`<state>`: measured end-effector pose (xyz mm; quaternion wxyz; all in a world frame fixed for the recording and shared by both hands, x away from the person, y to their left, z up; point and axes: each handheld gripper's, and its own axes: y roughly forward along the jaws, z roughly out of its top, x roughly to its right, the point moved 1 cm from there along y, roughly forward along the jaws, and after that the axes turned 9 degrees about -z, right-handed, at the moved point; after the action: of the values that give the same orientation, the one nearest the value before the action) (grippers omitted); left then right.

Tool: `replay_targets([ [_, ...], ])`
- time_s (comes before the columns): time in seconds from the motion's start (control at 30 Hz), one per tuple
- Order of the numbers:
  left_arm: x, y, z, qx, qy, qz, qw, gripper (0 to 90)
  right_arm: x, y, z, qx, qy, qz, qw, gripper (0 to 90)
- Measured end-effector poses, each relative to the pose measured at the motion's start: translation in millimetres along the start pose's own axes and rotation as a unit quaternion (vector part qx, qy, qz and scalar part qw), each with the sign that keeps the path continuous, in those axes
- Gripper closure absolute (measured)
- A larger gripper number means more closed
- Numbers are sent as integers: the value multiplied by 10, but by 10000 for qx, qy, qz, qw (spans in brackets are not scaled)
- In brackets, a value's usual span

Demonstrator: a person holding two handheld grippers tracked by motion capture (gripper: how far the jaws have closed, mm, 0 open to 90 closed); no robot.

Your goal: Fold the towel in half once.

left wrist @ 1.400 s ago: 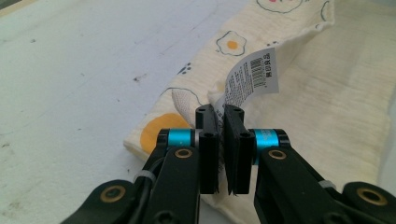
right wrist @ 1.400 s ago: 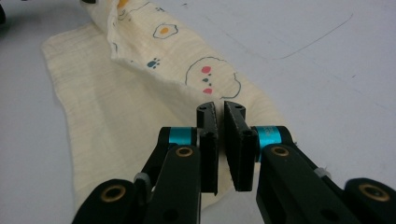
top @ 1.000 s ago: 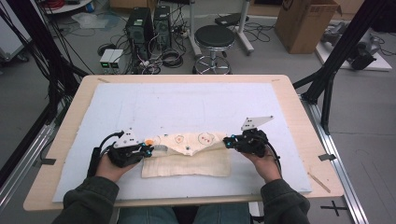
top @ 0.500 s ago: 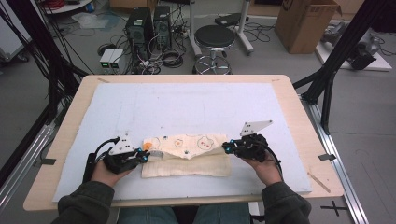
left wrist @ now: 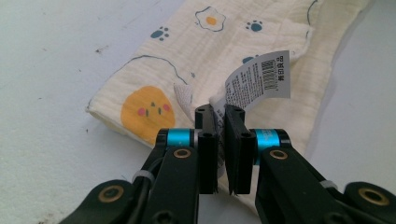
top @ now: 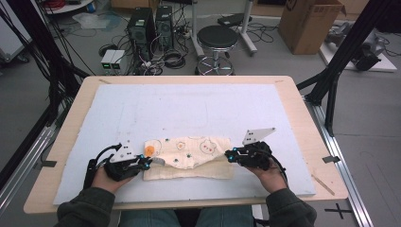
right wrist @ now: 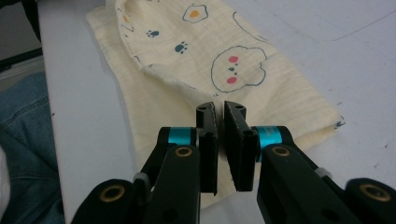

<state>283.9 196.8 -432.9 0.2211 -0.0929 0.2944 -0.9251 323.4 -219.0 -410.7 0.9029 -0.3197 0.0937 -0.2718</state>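
Observation:
A cream muslin cloth (top: 189,151) printed with eggs, paws and faces lies folded near the front of the white mat (top: 189,104). My left gripper (top: 147,161) is shut on the cloth's left end; in the left gripper view the jaws (left wrist: 220,112) pinch the fabric (left wrist: 187,51) right beside its white barcode label (left wrist: 259,79). My right gripper (top: 228,155) is shut on the right end. In the right gripper view its jaws (right wrist: 220,108) close on the edge of the cloth (right wrist: 224,60). The upper layer stretches between both grippers over a lower layer.
The mat covers a wooden table (top: 302,118), whose near edge is just behind my hands. The person's jeans (right wrist: 23,140) show beside that edge. Beyond the table stand a stool (top: 216,35), computer towers (top: 146,28) and a cardboard box (top: 307,21).
Both grippers have drifted slightly toward the near table edge, drawing the cloth's upper layer with them. The jaws stay shut.

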Motion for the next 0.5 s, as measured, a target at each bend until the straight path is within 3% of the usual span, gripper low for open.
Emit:
replay_targets([
  [0.5,95,-70,-60,-64,67,-38,9999,839,-66,-67,-75,-51,-32,20,10000,840],
])
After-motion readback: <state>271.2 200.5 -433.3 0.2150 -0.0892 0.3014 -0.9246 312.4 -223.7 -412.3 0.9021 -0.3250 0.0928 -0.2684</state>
